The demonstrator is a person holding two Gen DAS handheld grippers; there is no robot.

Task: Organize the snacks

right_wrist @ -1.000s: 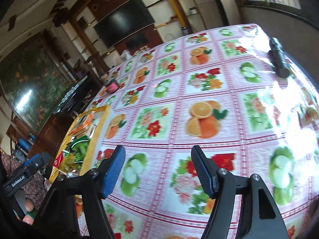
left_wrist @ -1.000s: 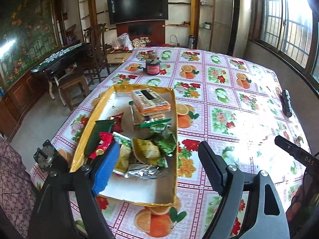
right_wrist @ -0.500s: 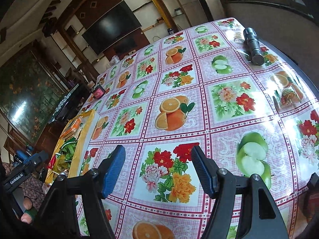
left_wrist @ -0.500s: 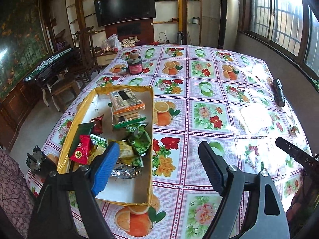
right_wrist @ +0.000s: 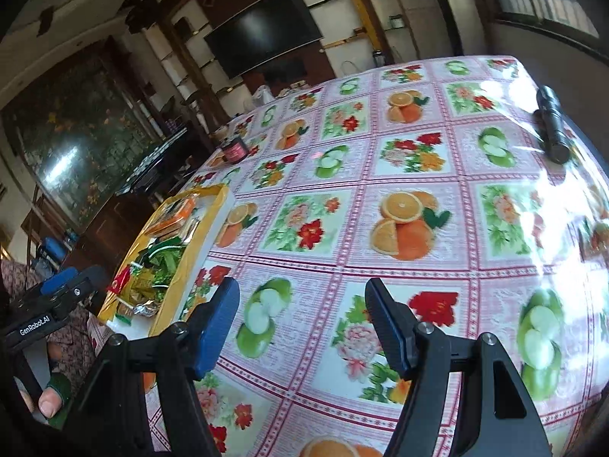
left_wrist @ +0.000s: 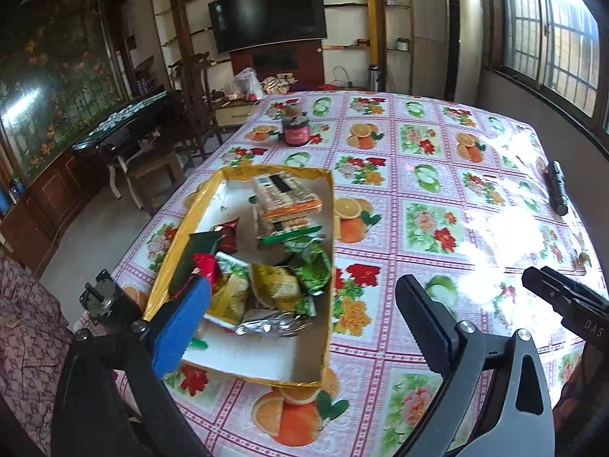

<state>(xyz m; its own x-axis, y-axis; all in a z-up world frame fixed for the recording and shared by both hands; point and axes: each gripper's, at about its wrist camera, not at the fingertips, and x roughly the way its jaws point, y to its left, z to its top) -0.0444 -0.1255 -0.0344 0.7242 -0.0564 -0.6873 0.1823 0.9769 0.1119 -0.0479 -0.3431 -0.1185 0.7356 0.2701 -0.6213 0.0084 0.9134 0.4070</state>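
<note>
A: From the left wrist, the left gripper is spreading its jaws; they have just been opening wider than a second ago, and nothing is pinched between them. The blue finger is hanging over the near-left wall of the yellow box, the black one over bare tablecloth.

B: So where are the snacks sitting?

A: The snack packets are piled inside the box, near the table's left edge; the cracker packs are lying at its far end. I am reading the wider jaws as readying for a pick, or as a release just finished, and I cannot tell which.

B: What is hard to see?

A: The blue finger is covering the nearest packets, and glare is washing out the cloth on the right near the flashlight.

B: And the right wrist?

A: The right gripper is hovering half open over bare cloth, holding nothing, its opening unchanged. The box is showing only edge-on at the left, its contents mostly hidden by its wall. The jar is standing far off near the far-left edge.
</note>
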